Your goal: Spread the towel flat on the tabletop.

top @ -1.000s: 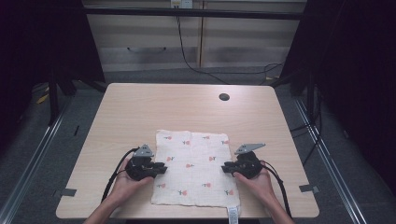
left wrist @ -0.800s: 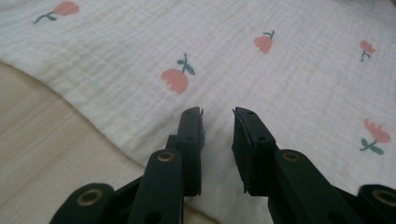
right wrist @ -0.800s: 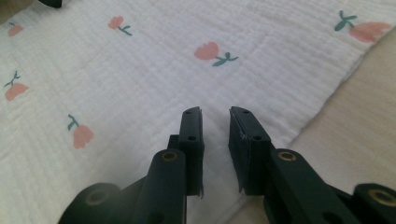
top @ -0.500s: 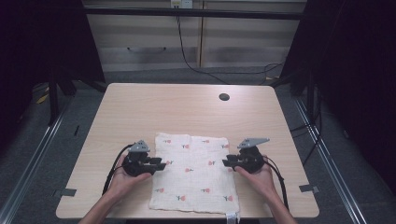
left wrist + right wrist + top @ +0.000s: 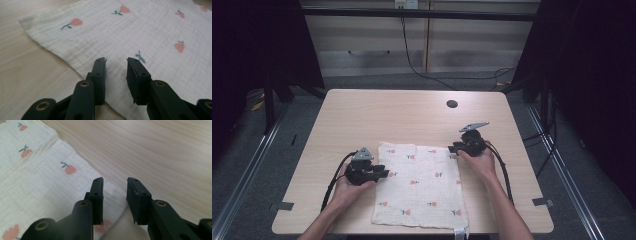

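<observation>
The cloth (image 5: 421, 186) lies flat near the front edge of the tabletop (image 5: 377, 115), about in the middle. My left gripper (image 5: 383, 173) sits at the cloth's left edge, jaws partly apart w/ nothing pinched, having just closed a bit. My right gripper (image 5: 453, 148) is at the far right corner, jaws just opened, also empty. I think I should go low, get one jaw under the edge, then squeeze both sides together & lift evenly.

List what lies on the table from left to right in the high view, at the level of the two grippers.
left gripper at the cloth's left edge → white cloth with small red flowers → right gripper at the cloth's far right corner → bare wooden table.
</observation>
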Tool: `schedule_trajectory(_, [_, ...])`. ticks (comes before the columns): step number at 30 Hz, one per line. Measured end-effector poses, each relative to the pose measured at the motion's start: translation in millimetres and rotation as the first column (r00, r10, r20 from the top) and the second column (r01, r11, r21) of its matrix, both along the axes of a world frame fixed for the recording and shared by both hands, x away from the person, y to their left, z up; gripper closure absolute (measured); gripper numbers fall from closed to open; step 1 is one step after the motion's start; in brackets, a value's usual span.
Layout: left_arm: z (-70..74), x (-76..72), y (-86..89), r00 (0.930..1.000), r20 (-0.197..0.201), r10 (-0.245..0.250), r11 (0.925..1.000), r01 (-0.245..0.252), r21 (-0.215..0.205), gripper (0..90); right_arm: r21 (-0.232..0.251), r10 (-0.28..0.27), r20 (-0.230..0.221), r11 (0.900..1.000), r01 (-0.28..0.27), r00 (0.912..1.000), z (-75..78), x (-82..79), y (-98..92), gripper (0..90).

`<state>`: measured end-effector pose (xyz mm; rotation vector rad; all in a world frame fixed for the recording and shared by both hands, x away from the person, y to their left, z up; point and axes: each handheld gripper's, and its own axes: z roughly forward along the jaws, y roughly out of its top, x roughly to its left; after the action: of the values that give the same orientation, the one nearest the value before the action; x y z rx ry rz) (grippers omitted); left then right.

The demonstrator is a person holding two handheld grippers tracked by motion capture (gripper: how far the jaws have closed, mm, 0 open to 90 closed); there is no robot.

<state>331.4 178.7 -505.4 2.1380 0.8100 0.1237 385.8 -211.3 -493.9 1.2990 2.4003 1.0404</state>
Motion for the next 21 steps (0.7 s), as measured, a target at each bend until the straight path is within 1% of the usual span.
schedule_trajectory(1, [0.1,-0.3,-0.2,1.0000,0.005,-0.004,1.0000,0.004,0.005,68.2,0.014,-0.003,0.004,1.000,0.003,1.0000,-2.1,2.7,0.9,66.7])
schedule_trajectory(2, [0.1,-0.7,-0.7,0.9999,0.011,-0.005,0.9999,0.005,0.009,68.3,0.016,-0.016,-0.011,1.000,0.016,0.9998,-3.5,4.1,2.2,66.6])
schedule_trajectory(3, [0.1,-0.8,-0.8,0.9999,0.015,-0.007,0.9999,0.006,0.012,68.2,0.002,-0.013,-0.010,1.000,0.013,0.9999,-5.5,5.8,2.7,66.6])
schedule_trajectory(5, [-0.2,-0.6,-0.2,0.9999,0.009,-0.006,1.0000,0.006,0.005,68.3,0.003,-0.012,-0.013,1.000,0.012,0.9999,-7.1,6.0,3.0,66.9])
schedule_trajectory(6, [-0.8,-0.4,0.5,1.0000,0.009,-0.004,1.0000,0.004,-0.004,68.3,-0.005,-0.009,-0.006,1.000,0.009,0.9999,-7.1,4.9,2.0,67.5])
schedule_trajectory(7, [-0.8,-0.4,0.5,1.0000,0.009,-0.004,1.0000,0.004,-0.004,68.3,-0.005,-0.009,-0.006,1.000,0.009,0.9999,-7.1,4.9,2.0,67.5])
schedule_trajectory(8, [-1.0,-0.3,1.1,1.0000,0.009,-0.004,1.0000,0.004,-0.006,68.3,-0.017,-0.006,-0.009,1.000,0.006,0.9999,-6.4,3.8,1.3,68.5])
schedule_trajectory(9, [-1.2,-0.6,0.9,1.0000,0.009,-0.003,1.0000,0.003,-0.008,68.3,-0.026,-0.006,-0.008,1.000,0.006,1.0000,-6.1,1.9,0.7,71.3])
schedule_trajectory(10, [-1.1,-0.8,0.7,0.9999,0.012,-0.004,1.0000,0.004,-0.005,68.3,-0.026,-0.004,-0.006,1.000,0.003,1.0000,-6.1,0.2,0.1,74.4])
schedule_trajectory(11, [-1.2,-1.1,0.4,0.9999,0.012,-0.001,1.0000,0.001,-0.006,68.2,-0.021,-0.009,-0.012,1.000,0.009,0.9999,-6.6,-2.8,-2.7,82.2])
schedule_trajectory(12, [-1.1,-1.0,0.5,0.9999,0.010,-0.002,1.0000,0.003,-0.006,68.2,-0.005,-0.017,-0.015,1.000,0.017,0.9998,-7.3,-3.7,-4.2,84.2])
schedule_trajectory(13, [-1.1,-1.0,0.5,0.9999,0.010,-0.002,1.0000,0.003,-0.006,68.2,-0.005,-0.017,-0.015,1.000,0.017,0.9998,-7.3,-3.7,-4.2,84.2])
schedule_trajectory(14, [-1.3,0.1,1.6,1.0000,0.005,-0.008,0.9999,0.008,-0.010,68.2,0.007,-0.023,-0.008,1.000,0.023,0.9997,-8.4,-3.8,-5.8,85.3])
schedule_trajectory(15, [-1.6,0.8,2.4,1.0000,0.004,-0.008,0.9998,0.008,-0.016,68.4,0.036,-0.038,-0.016,0.999,0.039,0.9991,-9.6,-4.1,-7.9,86.7])
schedule_trajectory(16, [-1.9,1.3,3.1,0.9999,0.003,-0.010,0.9998,0.010,-0.019,69.1,0.053,-0.050,-0.020,0.997,0.051,0.9985,-10.4,-4.0,-8.9,87.0])
schedule_trajectory(17, [-2.0,1.4,3.3,0.9999,0.003,-0.012,0.9997,0.012,-0.020,69.4,0.057,-0.054,-0.026,0.997,0.055,0.9982,-10.4,-3.8,-9.6,87.2])
schedule_trajectory(19, [-2.5,0.8,3.4,0.9998,0.010,-0.015,0.9997,0.015,-0.021,69.4,0.059,-0.059,-0.020,0.996,0.060,0.9981,-9.4,-3.7,-10.9,87.4])
schedule_trajectory(21, [-2.4,0.3,3.3,0.9998,0.013,-0.016,0.9997,0.016,-0.018,69.3,0.071,-0.059,-0.012,0.996,0.060,0.9982,-6.7,-4.1,-12.6,87.5])
